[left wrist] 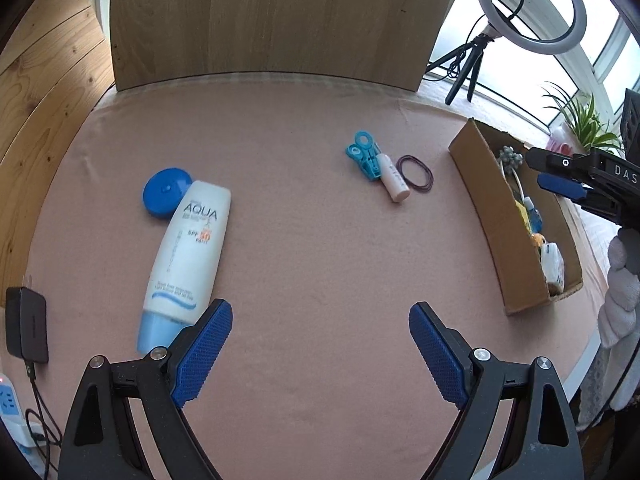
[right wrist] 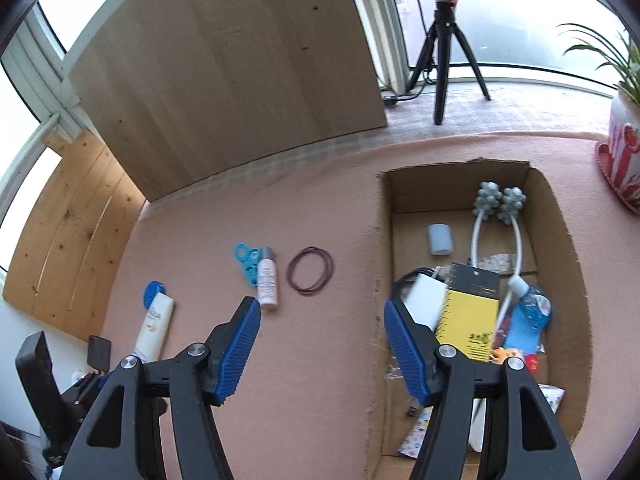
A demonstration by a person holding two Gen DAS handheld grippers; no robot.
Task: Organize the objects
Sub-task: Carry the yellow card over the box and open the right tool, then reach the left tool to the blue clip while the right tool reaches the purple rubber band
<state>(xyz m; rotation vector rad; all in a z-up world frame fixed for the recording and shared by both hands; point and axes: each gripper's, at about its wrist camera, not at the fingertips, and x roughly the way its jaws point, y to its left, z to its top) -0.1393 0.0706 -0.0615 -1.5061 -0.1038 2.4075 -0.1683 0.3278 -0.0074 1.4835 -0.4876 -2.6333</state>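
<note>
A big white sunscreen tube (left wrist: pixel 188 256) is lying on the left side of the pink felt table cover (left wrist: pixel 312 264), touching a round blue tape measure (left wrist: pixel 166 191) behind it. Further right, a small white bottle (left wrist: pixel 394 178) is lying between teal plastic clips (left wrist: pixel 364 154) and a loop of dark rubber bands (left wrist: pixel 417 174). An open cardboard box (right wrist: pixel 560 240) is sitting at the right, holding a yellow card packet (right wrist: pixel 468 312).

From the left wrist we look forward and down over the pink table cover (left wrist: pixel 320 248), the cardboard box (left wrist: pixel 496 216) at far right. From the right wrist we look steeply down beside and into that box (right wrist: pixel 560 248). Both views share the hair ties (left wrist: pixel 416 174) (right wrist: pixel 311 275) and the wooden backboard (left wrist: pixel 280 20) (right wrist: pixel 224 80).
</note>
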